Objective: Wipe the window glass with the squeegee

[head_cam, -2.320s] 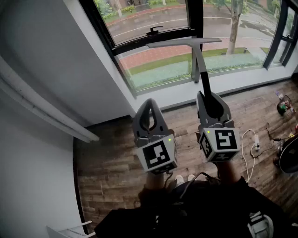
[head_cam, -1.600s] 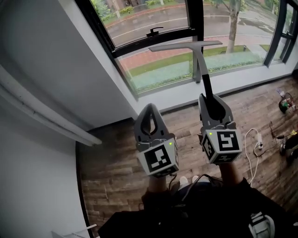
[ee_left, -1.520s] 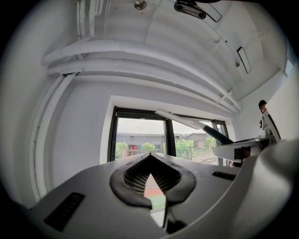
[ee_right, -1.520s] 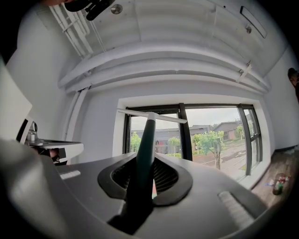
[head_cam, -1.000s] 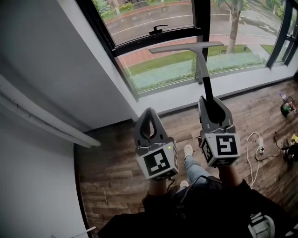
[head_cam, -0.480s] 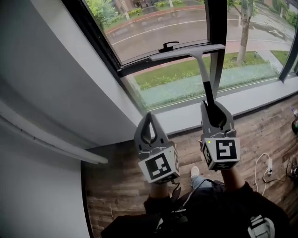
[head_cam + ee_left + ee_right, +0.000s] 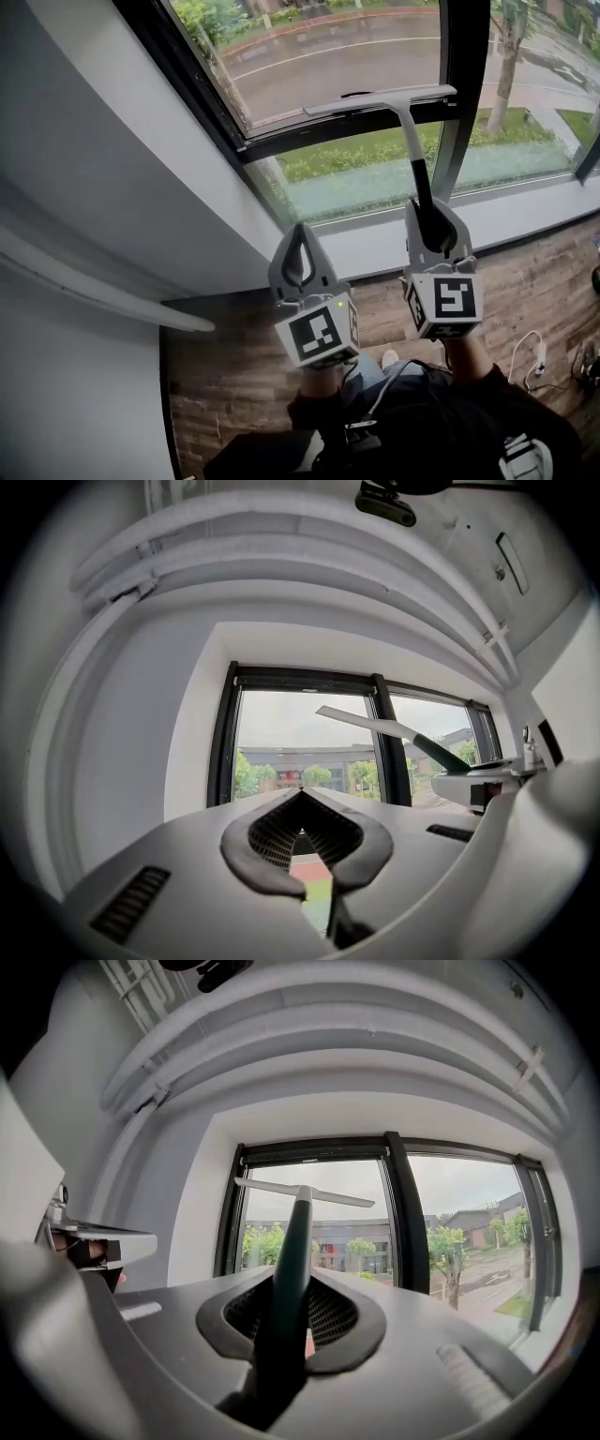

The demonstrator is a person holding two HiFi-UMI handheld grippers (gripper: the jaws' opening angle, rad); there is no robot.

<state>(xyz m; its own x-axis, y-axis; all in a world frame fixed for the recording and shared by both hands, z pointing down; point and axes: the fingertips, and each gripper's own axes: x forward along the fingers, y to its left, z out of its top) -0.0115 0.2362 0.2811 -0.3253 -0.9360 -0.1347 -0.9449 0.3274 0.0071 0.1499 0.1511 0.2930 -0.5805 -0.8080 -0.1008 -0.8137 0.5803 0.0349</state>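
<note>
1. Below, a wood-plank floor [image 7: 225, 375] runs to a pale sill [image 7: 525, 211] under the black-framed window glass [image 7: 356, 56].
2. The right gripper [image 7: 427, 211] is clamped on the squeegee [image 7: 413, 150] by its dark handle. The blade is raised level with the frame's crossbar.
3. The left gripper [image 7: 300, 239], just beside it, has its jaws together on nothing.
4. Only the gripper views show the ceiling's stepped white mouldings [image 7: 328, 1044]; only the head view shows the white cable [image 7: 530, 352] on the floor.
</note>
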